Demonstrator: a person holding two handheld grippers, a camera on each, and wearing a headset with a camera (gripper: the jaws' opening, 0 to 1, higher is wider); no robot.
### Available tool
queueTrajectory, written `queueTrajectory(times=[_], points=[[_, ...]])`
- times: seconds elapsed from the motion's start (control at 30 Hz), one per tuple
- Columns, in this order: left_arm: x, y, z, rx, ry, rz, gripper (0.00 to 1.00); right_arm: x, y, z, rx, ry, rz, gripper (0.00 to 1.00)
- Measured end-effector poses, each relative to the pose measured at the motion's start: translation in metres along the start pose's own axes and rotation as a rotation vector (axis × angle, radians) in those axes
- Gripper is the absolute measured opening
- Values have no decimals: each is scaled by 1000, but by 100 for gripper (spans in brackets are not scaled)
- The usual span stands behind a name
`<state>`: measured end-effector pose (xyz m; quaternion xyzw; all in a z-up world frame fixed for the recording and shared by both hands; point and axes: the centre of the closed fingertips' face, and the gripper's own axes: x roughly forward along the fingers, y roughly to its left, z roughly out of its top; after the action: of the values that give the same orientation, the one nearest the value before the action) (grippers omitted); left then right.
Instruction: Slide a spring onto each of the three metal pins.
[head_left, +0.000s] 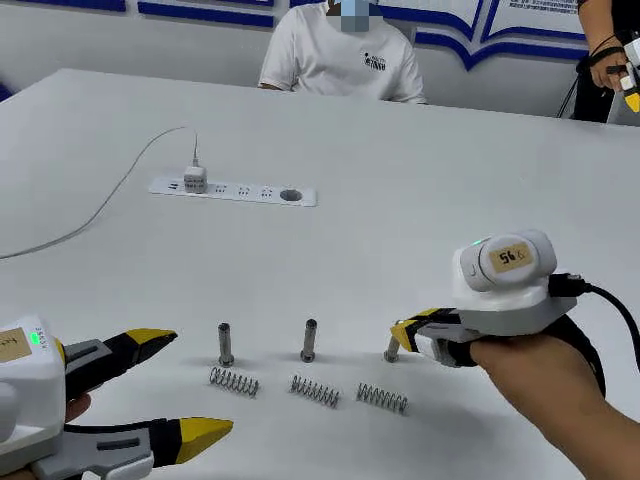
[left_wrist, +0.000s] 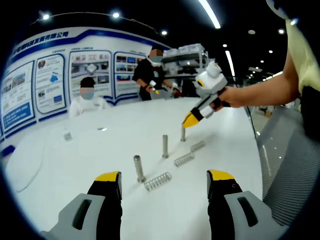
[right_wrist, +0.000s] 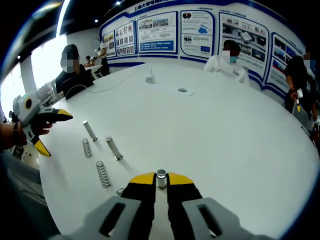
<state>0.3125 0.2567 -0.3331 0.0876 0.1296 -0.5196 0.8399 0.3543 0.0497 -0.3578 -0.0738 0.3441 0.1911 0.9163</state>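
Standing upright in a row on the white tabletop, the left pin, middle pin and right pin are each faced by a spring laid flat nearby: left spring, middle spring, right spring. The right pin is pinched between the narrowed tips of the right claw, while the left claw is held wide apart near the left pin.

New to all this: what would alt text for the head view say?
The right gripper is shut on the rightmost pin of three upright ones on a white table, while the left gripper hangs open at lower left. Three springs lie flat in front, none on a pin.
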Motion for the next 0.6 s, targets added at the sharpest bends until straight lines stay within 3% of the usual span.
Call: queueTrajectory(times=[0.3,0.6], points=[[-6,6,0,11,-3,31,70,2,3,-2,-26,-5,14,10],[-6,2,4,26,-2,30,70,-3,1,-6,-48,-5,18,12]])
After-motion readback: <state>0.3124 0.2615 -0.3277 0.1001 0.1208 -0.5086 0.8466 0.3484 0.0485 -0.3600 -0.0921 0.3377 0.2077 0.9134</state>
